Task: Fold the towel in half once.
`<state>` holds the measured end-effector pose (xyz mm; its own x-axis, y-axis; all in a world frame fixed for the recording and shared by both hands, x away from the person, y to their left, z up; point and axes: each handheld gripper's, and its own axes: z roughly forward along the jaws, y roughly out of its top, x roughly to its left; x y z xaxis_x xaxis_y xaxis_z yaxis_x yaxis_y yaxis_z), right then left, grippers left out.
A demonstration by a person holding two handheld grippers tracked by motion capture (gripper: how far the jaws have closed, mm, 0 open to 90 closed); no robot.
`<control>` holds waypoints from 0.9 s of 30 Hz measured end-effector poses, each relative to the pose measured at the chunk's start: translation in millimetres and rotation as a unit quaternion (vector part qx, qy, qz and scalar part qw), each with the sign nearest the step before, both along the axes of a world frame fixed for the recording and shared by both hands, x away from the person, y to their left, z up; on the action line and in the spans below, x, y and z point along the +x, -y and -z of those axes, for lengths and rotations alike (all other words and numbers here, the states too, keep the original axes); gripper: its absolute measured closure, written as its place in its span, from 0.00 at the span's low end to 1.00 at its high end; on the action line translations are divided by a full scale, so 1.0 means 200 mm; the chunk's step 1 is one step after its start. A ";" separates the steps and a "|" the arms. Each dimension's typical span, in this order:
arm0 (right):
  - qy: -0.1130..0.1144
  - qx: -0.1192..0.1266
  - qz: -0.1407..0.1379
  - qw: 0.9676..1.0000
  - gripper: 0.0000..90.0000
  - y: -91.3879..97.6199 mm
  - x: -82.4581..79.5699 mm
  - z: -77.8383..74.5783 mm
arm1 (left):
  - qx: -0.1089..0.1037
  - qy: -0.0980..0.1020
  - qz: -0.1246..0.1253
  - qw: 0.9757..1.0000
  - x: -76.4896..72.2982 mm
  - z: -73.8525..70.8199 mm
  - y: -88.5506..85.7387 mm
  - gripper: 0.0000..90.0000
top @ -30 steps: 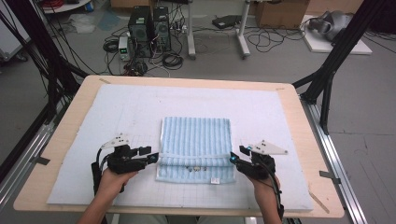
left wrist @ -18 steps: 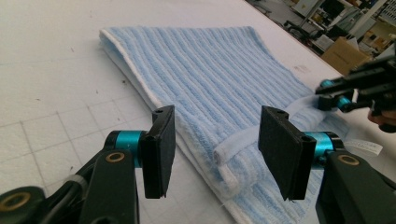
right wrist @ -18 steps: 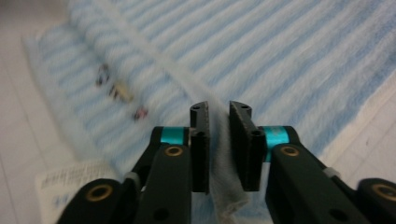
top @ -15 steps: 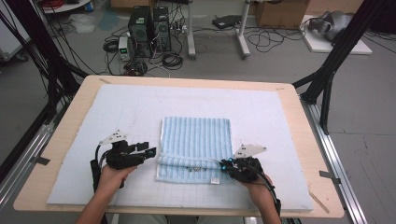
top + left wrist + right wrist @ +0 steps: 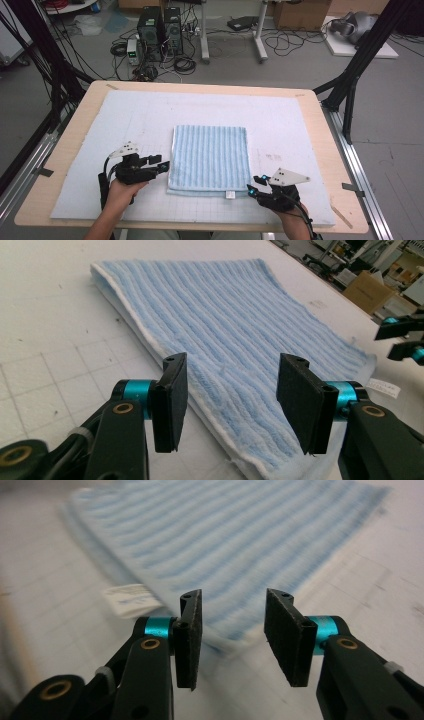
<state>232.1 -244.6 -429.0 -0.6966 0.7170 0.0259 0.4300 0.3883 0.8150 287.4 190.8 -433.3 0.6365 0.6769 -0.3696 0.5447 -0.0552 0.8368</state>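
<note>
My right gripper (image 5: 252,186) has just been opening its jaws; they stand apart and empty off the near right corner of the folded blue striped towel (image 5: 210,156). My left gripper (image 5: 162,165) gapes at the towel's left edge, touching nothing. A shallow bite could catch only the top layer and unfold the towel.

Towel (image 5: 210,157) (folded) between 2 tongs.
</note>
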 end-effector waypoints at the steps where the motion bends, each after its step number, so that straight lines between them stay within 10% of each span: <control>1: -0.001 -0.007 0.010 1.000 0.64 -0.01 0.01 0.01 | 0.003 -0.002 0.001 1.000 -0.01 0.00 0.01 0.53; 7: -0.004 -0.007 0.053 0.999 0.66 -0.04 0.04 0.02 | 0.039 -0.013 0.017 0.999 -0.05 0.04 0.05 0.62; 17: -0.030 -0.061 0.028 0.997 0.91 -0.13 0.05 0.07 | 0.113 -0.015 0.028 0.993 -0.09 0.10 0.14 0.84; 27: -0.017 -0.054 0.032 0.998 0.95 -0.12 0.02 0.04 | 0.074 0.011 0.026 0.997 -0.11 0.04 0.10 0.97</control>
<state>236.7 -221.6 -436.4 -0.6490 0.7601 -0.0313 0.4828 0.4433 0.7552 265.2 171.6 -442.3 0.6795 0.6884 -0.2538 0.5197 -0.2075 0.8288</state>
